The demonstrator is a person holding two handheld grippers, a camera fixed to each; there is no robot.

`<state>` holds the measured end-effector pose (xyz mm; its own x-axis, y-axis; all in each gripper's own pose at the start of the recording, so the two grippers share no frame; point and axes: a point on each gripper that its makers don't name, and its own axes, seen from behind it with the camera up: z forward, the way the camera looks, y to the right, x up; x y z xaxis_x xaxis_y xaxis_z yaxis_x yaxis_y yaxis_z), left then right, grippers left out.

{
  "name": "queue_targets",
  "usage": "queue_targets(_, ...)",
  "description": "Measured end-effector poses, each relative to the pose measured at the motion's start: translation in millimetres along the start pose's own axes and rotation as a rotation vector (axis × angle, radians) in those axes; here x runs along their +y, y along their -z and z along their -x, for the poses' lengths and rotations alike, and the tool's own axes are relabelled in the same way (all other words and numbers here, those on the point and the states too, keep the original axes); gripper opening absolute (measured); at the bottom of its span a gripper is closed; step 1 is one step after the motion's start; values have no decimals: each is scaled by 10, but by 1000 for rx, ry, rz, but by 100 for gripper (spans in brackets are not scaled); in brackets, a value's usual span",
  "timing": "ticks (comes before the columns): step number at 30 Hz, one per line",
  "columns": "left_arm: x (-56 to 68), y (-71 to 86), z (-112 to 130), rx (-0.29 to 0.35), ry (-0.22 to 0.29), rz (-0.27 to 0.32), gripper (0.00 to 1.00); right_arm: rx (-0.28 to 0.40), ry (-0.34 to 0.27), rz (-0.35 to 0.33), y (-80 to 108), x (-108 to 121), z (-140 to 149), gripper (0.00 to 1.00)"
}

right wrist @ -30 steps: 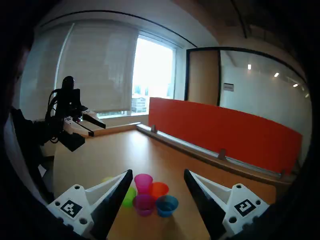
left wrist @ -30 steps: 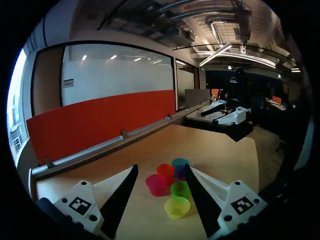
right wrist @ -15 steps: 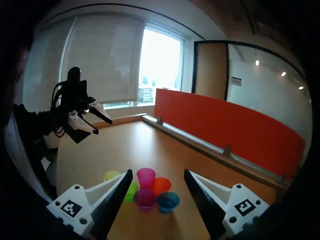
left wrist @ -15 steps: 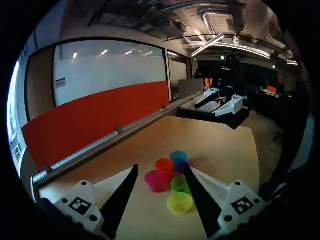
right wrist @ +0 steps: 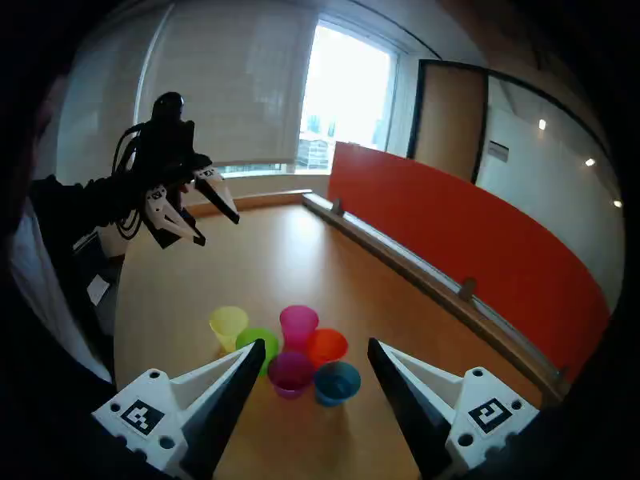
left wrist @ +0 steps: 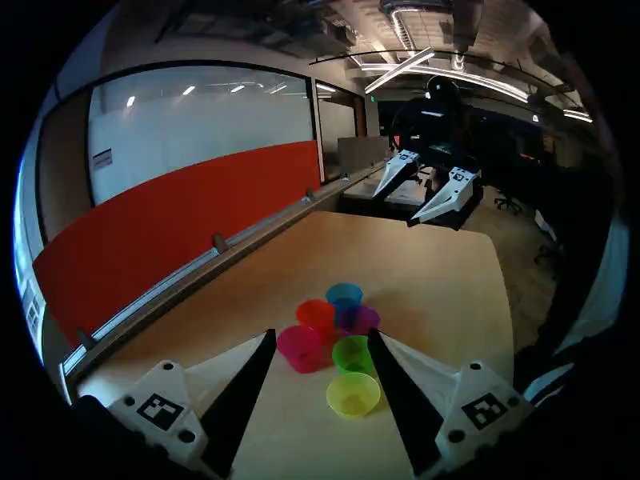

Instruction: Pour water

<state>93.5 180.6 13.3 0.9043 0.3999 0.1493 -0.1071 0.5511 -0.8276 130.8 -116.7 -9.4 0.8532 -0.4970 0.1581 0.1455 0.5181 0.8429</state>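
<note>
Cups (left wrist: 316, 314) stand untouched before left tool (left wrist: 320, 332) and right tool (right wrist: 314, 342) (both gaping, empty).

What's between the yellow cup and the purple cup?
The green cup sits between the yellow cup and the purple cup. This is clear in the left gripper view, and the right gripper view agrees.

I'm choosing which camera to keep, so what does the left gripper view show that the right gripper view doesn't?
Left gripper view: ceiling strip lights and a dim office, with the right gripper open farther off. Right gripper view: a bright window, a roller blind, and the left gripper open, held from a dark sleeve. Both: six coloured cups clustered on the wooden table beside the orange partition.
</note>
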Motion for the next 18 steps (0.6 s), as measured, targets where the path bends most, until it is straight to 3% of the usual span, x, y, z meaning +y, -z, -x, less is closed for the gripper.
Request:
queue_targets(9,44,-58,90,-60,-35,41,84,-94,42,-22,-35,25,176,99)
queue_targets(18,106,-122,182,-100,-51,75,84,-133,66,-36,-53,43,237,100)
